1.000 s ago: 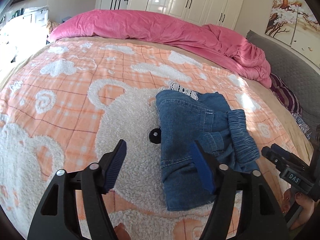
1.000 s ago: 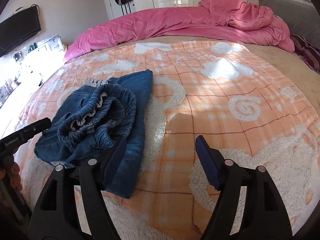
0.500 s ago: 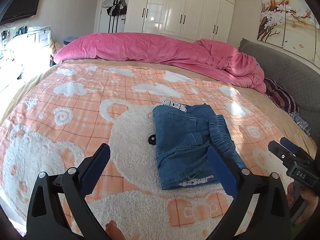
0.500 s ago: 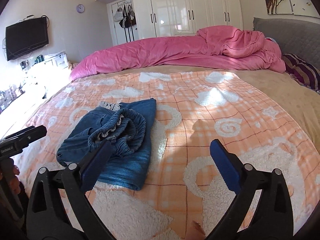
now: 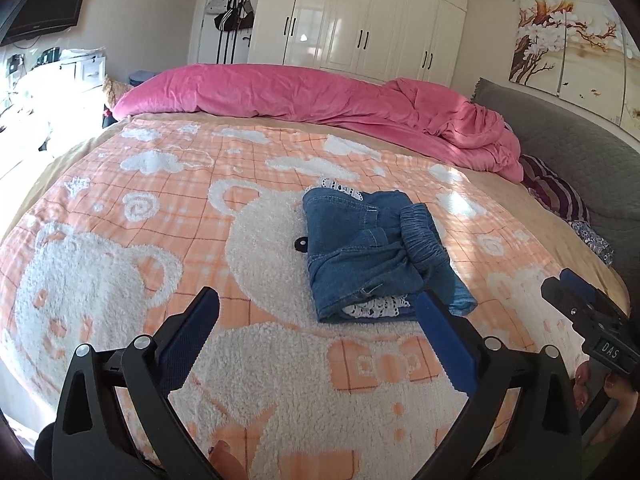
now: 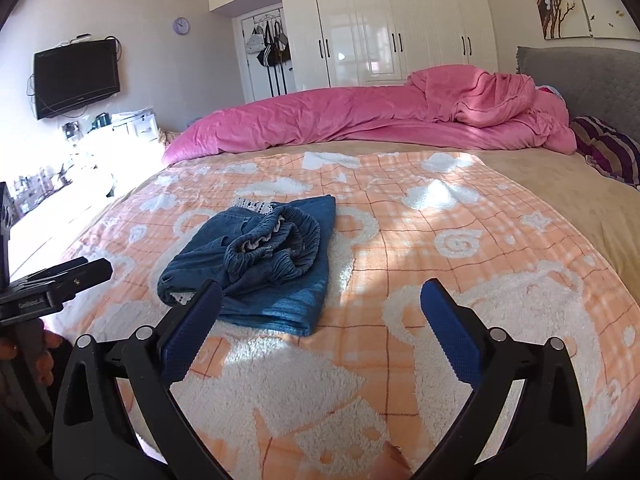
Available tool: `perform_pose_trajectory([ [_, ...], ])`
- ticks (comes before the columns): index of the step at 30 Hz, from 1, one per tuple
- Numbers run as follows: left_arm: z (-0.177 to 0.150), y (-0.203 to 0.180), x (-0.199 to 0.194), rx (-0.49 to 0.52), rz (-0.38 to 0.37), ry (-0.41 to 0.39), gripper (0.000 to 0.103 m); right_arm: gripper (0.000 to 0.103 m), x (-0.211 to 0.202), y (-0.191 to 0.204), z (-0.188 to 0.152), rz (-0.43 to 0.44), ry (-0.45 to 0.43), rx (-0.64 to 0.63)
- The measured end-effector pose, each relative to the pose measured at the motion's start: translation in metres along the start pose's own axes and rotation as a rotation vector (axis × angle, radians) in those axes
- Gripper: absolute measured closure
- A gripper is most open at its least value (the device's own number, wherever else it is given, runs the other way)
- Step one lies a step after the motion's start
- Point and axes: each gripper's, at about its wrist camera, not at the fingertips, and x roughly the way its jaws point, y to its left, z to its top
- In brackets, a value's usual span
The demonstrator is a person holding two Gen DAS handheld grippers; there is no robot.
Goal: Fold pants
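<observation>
Blue denim pants (image 5: pixel 372 256) with white lace trim lie folded into a compact bundle on the orange-and-white bear blanket (image 5: pixel 160 240). The elastic waistband lies on top at the right side. In the right wrist view the pants (image 6: pixel 260 264) lie left of centre. My left gripper (image 5: pixel 316 332) is open and empty, held above the blanket, short of the pants' near edge. My right gripper (image 6: pixel 320 320) is open and empty, just right of the pants. Each gripper shows at the edge of the other's view.
A rumpled pink duvet (image 5: pixel 320 100) lies across the far side of the bed. A grey headboard (image 5: pixel 560 152) and striped pillow (image 5: pixel 556 196) are at the right. White wardrobes (image 5: pixel 360 20) stand behind; a TV (image 6: pixel 76 76) hangs on the left wall.
Both grippers have pulled back and up from the pants and opened wider. The pants stay folded on the blanket.
</observation>
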Motion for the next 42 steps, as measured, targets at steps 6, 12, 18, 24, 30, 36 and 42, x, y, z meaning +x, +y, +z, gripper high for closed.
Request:
perform_pose_trajectory([
  [6,-0.014,-0.004,-0.007,0.001,-0.009,0.004,0.005,0.009,-0.014,0.011,-0.010,0.000,-0.008,-0.031],
  [12,-0.026,-0.007,-0.009,0.015,-0.008,0.022,0.005,0.009,-0.027,0.016,-0.023,-0.019,-0.005,-0.065],
  [18,-0.040,-0.005,-0.010,0.018,-0.001,0.056,0.005,0.009,-0.027,0.015,-0.038,-0.045,0.039,-0.040],
  [24,-0.051,-0.007,-0.007,0.028,0.005,0.085,0.005,0.009,-0.025,0.011,-0.043,-0.074,0.048,-0.028],
  [30,-0.055,-0.003,0.002,0.018,0.010,0.110,0.005,0.009,-0.015,0.006,-0.050,-0.095,0.083,-0.016],
  [36,-0.057,-0.003,0.006,0.014,0.010,0.124,0.005,0.009,-0.009,0.005,-0.051,-0.091,0.096,-0.016],
  [42,-0.057,-0.006,0.010,0.026,0.022,0.128,0.005,0.009,-0.005,0.006,-0.052,-0.095,0.105,-0.022],
])
